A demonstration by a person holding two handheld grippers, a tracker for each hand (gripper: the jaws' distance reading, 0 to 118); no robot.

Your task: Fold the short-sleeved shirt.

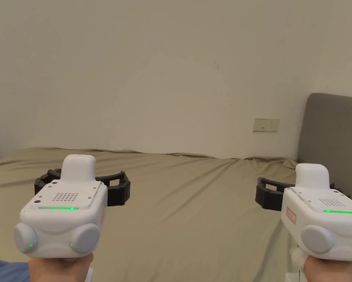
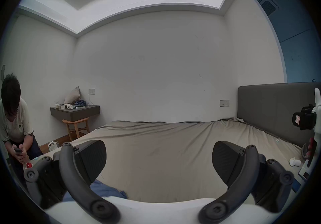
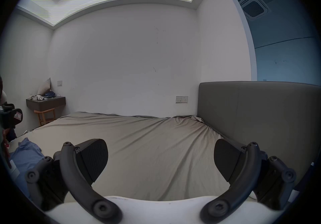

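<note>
The blue shirt (image 3: 26, 156) lies crumpled on the near edge of the olive bed sheet (image 1: 193, 205), soft and wrinkled, partly hidden behind the left gripper (image 2: 159, 160). Above the sheet, the left gripper and the right gripper (image 3: 160, 160) hold their ribbed black jaws wide apart, gripping nothing.

1. A small red-bordered label sits on the side of the right gripper (image 1: 269, 193), on its white housing; the marks are too small to read.
2. A dark logo on the chest of the seated person's shirt (image 2: 16, 124), left of the bed (image 2: 156, 140), is too blurred to make out.
</note>
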